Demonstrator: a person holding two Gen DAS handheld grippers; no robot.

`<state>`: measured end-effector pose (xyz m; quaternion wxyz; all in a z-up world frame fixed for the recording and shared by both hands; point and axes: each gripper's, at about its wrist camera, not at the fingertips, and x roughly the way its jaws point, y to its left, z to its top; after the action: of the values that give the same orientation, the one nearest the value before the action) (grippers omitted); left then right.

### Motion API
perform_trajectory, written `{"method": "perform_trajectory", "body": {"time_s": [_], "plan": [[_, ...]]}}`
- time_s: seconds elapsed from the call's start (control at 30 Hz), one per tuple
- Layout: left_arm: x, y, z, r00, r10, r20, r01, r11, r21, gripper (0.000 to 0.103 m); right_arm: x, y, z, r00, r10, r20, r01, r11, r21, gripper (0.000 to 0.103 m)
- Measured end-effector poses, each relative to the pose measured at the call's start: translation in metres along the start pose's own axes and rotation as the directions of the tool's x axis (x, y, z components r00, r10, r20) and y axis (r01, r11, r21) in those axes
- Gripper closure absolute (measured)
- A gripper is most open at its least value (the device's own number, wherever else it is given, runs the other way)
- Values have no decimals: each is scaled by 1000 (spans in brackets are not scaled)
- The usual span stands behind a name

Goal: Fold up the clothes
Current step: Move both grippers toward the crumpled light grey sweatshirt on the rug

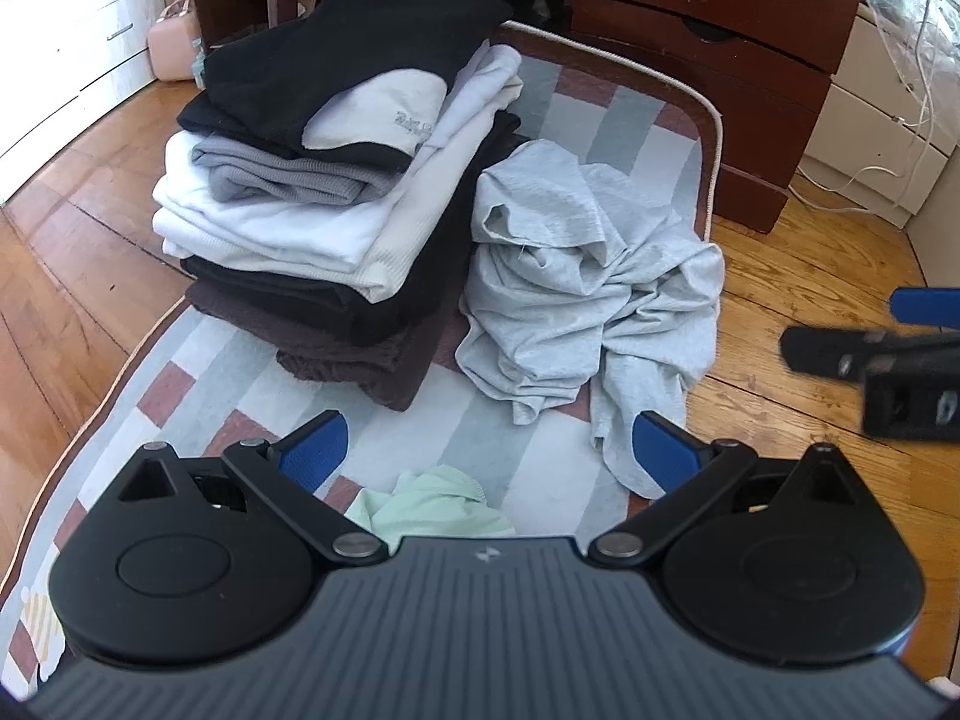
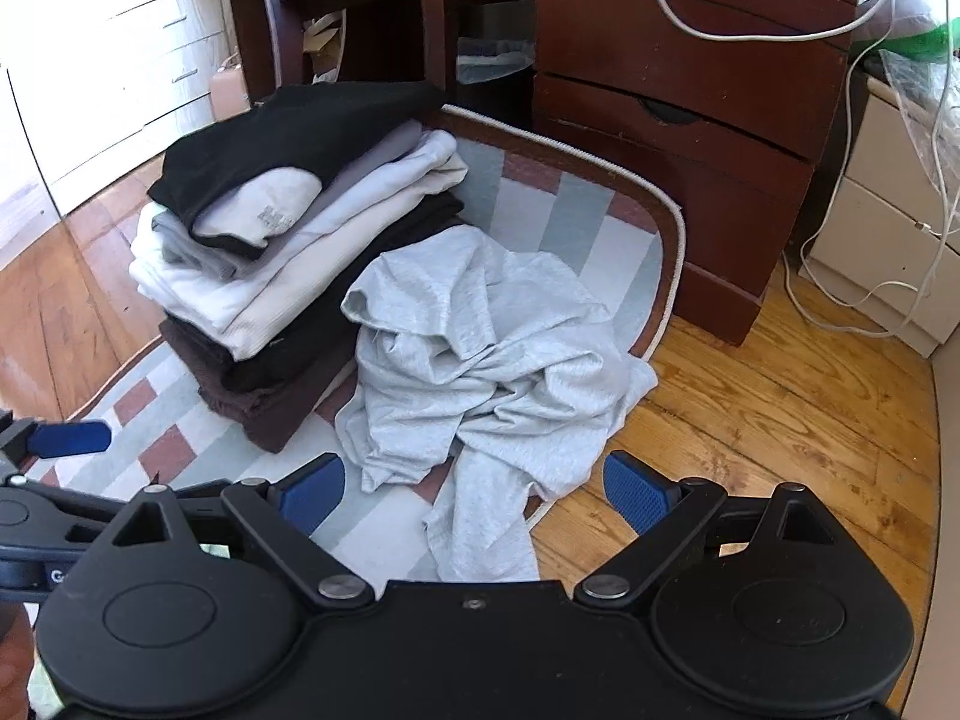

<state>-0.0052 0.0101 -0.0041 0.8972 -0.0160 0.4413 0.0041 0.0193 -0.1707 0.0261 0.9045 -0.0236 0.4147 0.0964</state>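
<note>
A crumpled light grey garment [image 1: 576, 276] [image 2: 480, 354] lies on the checked rug [image 1: 240, 360] [image 2: 576, 222], one end trailing toward me. To its left stands a stack of folded clothes [image 1: 324, 180] [image 2: 282, 228] in black, white, grey and brown. My left gripper [image 1: 489, 450] hovers open above the rug, short of the garment, with a pale green cloth [image 1: 432, 504] just under it. My right gripper [image 2: 474, 489] is open too, its blue pads either side of the garment's trailing end without touching. Each gripper shows at the edge of the other's view.
A dark wooden chest of drawers [image 1: 720, 30] [image 2: 690, 120] stands behind the rug. White cables [image 2: 870, 276] trail on the wooden floor [image 2: 780, 420] at the right. White drawers [image 1: 72, 30] line the left wall, with chair legs [image 2: 432, 12] behind the stack.
</note>
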Motion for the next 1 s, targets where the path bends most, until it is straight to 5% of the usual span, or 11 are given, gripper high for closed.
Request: {"method": "perform_trajectory", "body": {"time_s": [1.0], "plan": [[11,7,-6,998,14,-56,-14,1000,-9,0,16,-2,1,999,18,-39,-17,1000,17,8]]}}
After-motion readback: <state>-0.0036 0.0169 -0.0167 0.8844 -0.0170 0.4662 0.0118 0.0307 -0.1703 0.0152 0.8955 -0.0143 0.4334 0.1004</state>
